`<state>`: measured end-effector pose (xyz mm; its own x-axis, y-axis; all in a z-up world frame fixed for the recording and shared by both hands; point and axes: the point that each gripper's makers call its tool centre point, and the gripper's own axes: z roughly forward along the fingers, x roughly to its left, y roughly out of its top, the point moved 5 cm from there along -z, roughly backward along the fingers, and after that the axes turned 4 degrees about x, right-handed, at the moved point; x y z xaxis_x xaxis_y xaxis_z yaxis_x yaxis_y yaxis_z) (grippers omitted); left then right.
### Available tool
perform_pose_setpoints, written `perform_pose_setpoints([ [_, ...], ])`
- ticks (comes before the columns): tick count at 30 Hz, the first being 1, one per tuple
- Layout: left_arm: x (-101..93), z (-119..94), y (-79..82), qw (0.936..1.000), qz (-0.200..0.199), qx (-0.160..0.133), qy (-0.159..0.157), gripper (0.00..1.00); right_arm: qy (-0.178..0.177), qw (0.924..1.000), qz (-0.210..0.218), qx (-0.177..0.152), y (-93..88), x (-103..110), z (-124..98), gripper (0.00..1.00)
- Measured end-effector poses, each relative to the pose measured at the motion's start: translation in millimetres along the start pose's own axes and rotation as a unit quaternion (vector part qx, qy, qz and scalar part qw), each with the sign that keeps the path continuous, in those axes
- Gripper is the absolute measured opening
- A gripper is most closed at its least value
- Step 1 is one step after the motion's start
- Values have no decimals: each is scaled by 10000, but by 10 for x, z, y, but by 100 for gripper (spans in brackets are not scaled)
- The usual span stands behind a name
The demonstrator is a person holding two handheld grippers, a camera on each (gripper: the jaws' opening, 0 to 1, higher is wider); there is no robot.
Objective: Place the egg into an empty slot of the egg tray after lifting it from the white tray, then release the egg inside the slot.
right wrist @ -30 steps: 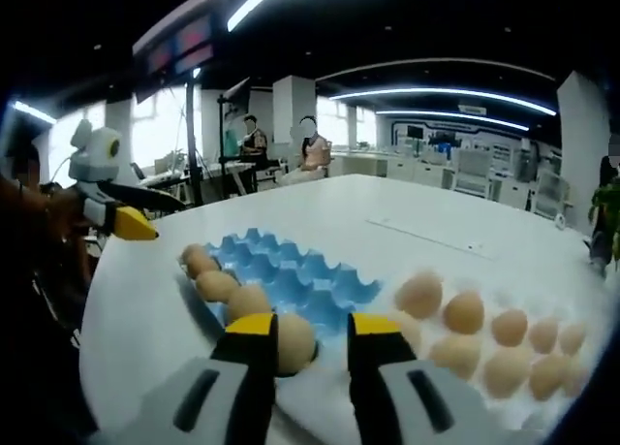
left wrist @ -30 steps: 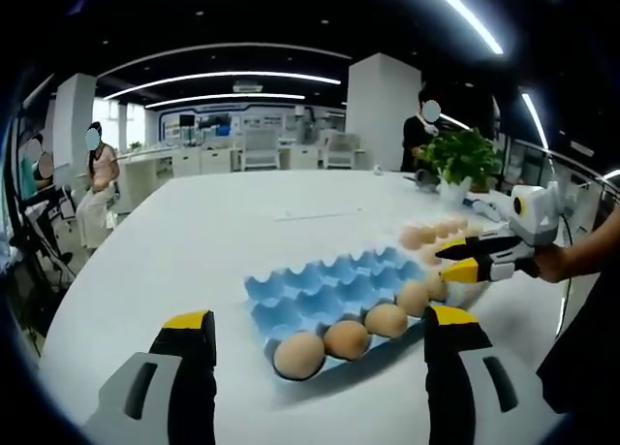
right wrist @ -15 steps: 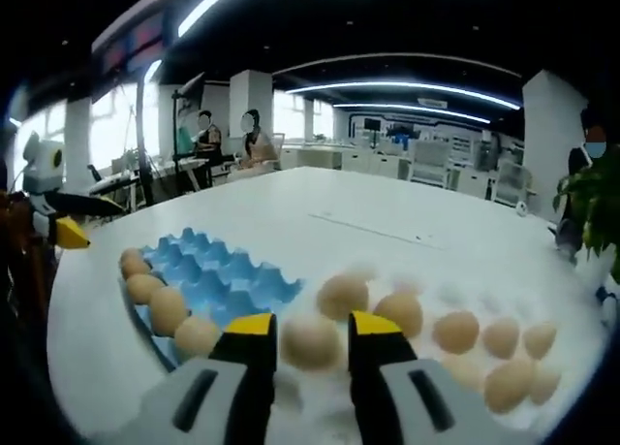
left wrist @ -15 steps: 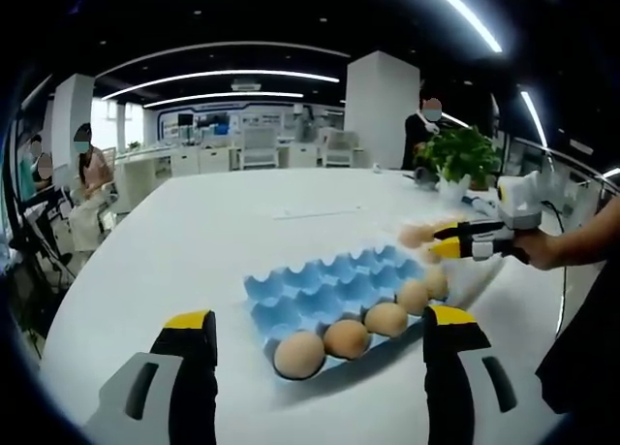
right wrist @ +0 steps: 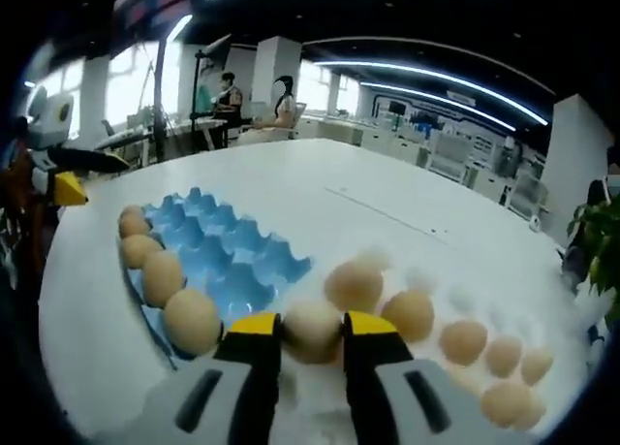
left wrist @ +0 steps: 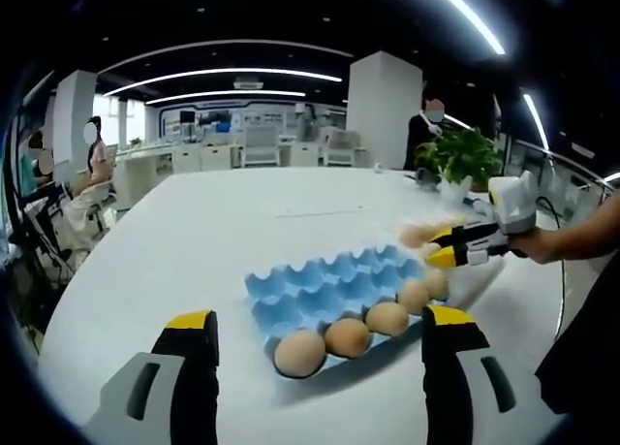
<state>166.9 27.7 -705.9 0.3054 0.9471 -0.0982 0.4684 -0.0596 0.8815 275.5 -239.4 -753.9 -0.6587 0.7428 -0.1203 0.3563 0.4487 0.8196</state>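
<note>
- Left gripper (left wrist: 315, 329): jaws are held wide apart with nothing between them, hovering over the near edge of the white table (left wrist: 194, 241).
- Blue egg tray (left wrist: 329, 290) is seen just beyond the left gripper's jaws; four brown eggs (left wrist: 300, 353) are seated in a row along its near edge, and the other slots are seen bare and blue.
- In the right gripper view the same blue egg tray (right wrist: 218, 261) lies to the left, with the four eggs (right wrist: 191, 319) along its near-left edge.
- Right gripper (right wrist: 305, 333): the yellow-tipped jaws are closed in around a pale egg (right wrist: 312, 329); the egg is seen between the tips, touching or nearly touching both. Whether it is lifted clear of the white tray cannot be told.
- White tray (right wrist: 455, 300) is hard to separate from the white table; it lies just right of the blue tray and carries a cluster of loose eggs (right wrist: 465, 340), with one larger egg (right wrist: 354, 285) just beyond the gripped one.
- The right gripper (left wrist: 455, 254) is also seen in the left gripper view, at the far right, held by a hand (left wrist: 542, 246) above the eggs beside the blue tray's right end.
- The left gripper (right wrist: 68, 185) is recorded at the far left in the right gripper view, well apart from the right one.
- Background: a potted plant (left wrist: 460, 159) stands at the far right of the table; seated people are seen at far desks.
</note>
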Motion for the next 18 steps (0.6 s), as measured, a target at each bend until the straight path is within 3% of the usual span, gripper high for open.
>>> perform_pose_setpoints([
  [5, 39, 1, 4, 10000, -51, -27, 42, 87, 64, 9999, -93, 3, -4, 5, 1, 24],
  [10, 97, -1, -3, 9999, -54, -57, 84, 88, 44, 9995, 194, -237, 11, -16, -49, 23],
  [11, 104, 0, -7, 9999, -61, -52, 88, 88, 30, 9987, 372, -340, 43, -31, -80, 23],
  [18, 152, 14, -49, 9999, -103, -18, 94, 88, 142, 9970, 401, -647, 324, -3, -179, 23],
])
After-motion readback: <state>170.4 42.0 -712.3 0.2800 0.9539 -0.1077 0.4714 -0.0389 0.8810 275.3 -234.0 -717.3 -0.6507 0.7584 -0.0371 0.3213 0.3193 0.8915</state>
